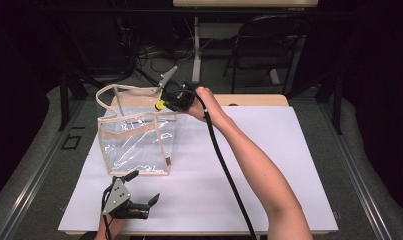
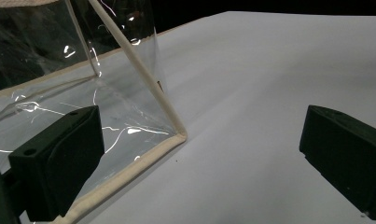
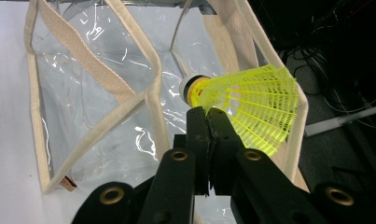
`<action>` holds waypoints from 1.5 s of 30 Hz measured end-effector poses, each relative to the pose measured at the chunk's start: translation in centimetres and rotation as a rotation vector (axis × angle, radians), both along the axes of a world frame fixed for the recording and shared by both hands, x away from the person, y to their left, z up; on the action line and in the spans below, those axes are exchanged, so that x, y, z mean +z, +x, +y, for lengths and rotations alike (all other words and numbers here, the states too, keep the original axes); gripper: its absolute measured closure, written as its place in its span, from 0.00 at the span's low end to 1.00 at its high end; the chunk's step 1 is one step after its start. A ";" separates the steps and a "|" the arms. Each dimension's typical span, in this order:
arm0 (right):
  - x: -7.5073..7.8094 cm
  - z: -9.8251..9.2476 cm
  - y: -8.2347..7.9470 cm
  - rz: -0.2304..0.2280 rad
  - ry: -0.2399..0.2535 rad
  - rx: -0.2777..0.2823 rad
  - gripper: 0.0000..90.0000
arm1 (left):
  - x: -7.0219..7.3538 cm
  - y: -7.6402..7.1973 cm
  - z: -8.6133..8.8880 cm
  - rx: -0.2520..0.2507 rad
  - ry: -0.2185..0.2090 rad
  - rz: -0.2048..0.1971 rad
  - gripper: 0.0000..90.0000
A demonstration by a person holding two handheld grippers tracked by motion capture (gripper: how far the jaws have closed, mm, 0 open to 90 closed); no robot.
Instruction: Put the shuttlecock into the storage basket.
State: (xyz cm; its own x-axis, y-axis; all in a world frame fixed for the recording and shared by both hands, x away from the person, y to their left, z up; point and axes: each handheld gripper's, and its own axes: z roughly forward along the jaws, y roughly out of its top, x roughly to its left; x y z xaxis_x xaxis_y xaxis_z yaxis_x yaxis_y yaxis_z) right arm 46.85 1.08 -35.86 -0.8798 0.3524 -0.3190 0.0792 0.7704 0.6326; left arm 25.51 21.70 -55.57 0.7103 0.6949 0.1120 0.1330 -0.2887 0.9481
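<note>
High view: clear bag [image 1: 136,142] with cream trim stands upright on the white table [image 1: 269,165], toward its far left corner. Right gripper [image 1: 165,101] is held over the bag's open top at its far right corner. Left gripper [image 1: 139,190] rests near the table's near edge, jaws spread wide, empty.

Left gripper view: bag's bottom corner [image 2: 178,135] lies between the wide jaws, untouched.

Right gripper view: jaws clamped narrow on the skirt of a yellow shuttlecock [image 3: 255,105], above the bag's mouth.
</note>
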 end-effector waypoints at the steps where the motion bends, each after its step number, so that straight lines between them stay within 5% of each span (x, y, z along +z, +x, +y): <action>1: 0.0 0.1 0.0 0.004 -0.001 -0.002 0.99 | 0.0 0.0 0.0 0.000 0.000 0.000 0.00; 37: -1.1 0.5 1.2 0.080 -0.042 -0.062 0.98 | 0.0 -0.1 0.0 -0.002 0.000 -0.001 0.00; 45: -0.4 -0.2 0.9 0.024 0.012 -0.094 0.75 | 0.0 -0.1 0.1 -0.001 0.000 -0.002 0.00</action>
